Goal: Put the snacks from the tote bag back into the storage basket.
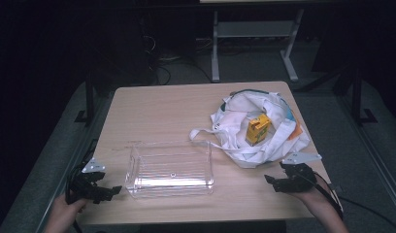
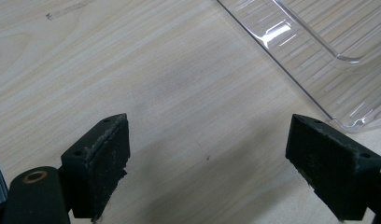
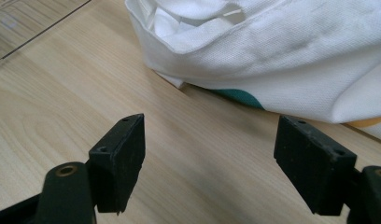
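Your carton (image 1: pixel 257 129) sits in the bag (image 1: pixel 244 145), its lower part hidden by cloth and its print too small to read. In the left gripper view the tray (image 2: pixel 319 56) runs off the top and right edges. The right gripper view cuts the bag off at top and right.

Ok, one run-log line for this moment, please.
left tool: open, beside clear tray | right tool: open, near white bag | yellow carton: in bag | nothing held
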Available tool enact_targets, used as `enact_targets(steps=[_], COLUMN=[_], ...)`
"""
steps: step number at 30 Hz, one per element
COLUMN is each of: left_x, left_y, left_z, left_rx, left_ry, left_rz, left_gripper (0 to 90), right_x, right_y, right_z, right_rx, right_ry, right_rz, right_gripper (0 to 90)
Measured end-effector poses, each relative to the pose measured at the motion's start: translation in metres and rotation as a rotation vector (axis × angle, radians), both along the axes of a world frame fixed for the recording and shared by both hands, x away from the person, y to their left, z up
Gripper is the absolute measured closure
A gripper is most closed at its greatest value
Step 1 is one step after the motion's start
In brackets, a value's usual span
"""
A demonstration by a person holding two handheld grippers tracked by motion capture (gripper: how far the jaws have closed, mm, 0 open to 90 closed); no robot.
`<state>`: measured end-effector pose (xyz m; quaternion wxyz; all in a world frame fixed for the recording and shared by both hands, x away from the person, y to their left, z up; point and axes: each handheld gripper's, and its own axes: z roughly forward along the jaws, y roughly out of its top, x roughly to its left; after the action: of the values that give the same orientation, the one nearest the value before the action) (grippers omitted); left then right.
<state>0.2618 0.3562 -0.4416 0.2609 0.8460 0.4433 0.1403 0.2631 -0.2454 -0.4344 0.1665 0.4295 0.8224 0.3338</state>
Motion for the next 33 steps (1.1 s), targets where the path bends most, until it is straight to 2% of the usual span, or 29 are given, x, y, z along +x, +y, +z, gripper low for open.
enact_targets(steps=[13,17,19,24,29,33], left_x=[0.0,0.001,0.0,0.001,0.001,0.002], left_y=[0.0,0.0,0.0,0.0,0.0,0.0], left_z=[0.0,0.0,0.0,0.0,0.0,0.0], left_rx=[-0.003,0.003,-0.004,0.005,-0.002,-0.006], left_ry=[0.006,0.001,0.005,0.005,0.008,0.008], left_rz=[0.002,-0.005,0.006,-0.006,0.005,0.0], left_gripper=[13.7,13.7,13.7,13.7,13.7,13.7], right_x=[-0.002,-0.001,-0.002,-0.001,0.001,0.004], right_y=[-0.001,0.001,0.002,0.002,0.002,0.002], right_z=[0.003,0.007,0.01,0.019,0.026,0.033], right_rx=[0.001,-0.009,0.002,0.023,0.015,0.019], right_ry=[0.008,0.022,0.027,0.046,0.056,0.04], right_rz=[-0.001,0.0,0.006,0.018,0.023,0.019], right_gripper=[24.8,28.0,30.3,44.1,59.1,72.6])
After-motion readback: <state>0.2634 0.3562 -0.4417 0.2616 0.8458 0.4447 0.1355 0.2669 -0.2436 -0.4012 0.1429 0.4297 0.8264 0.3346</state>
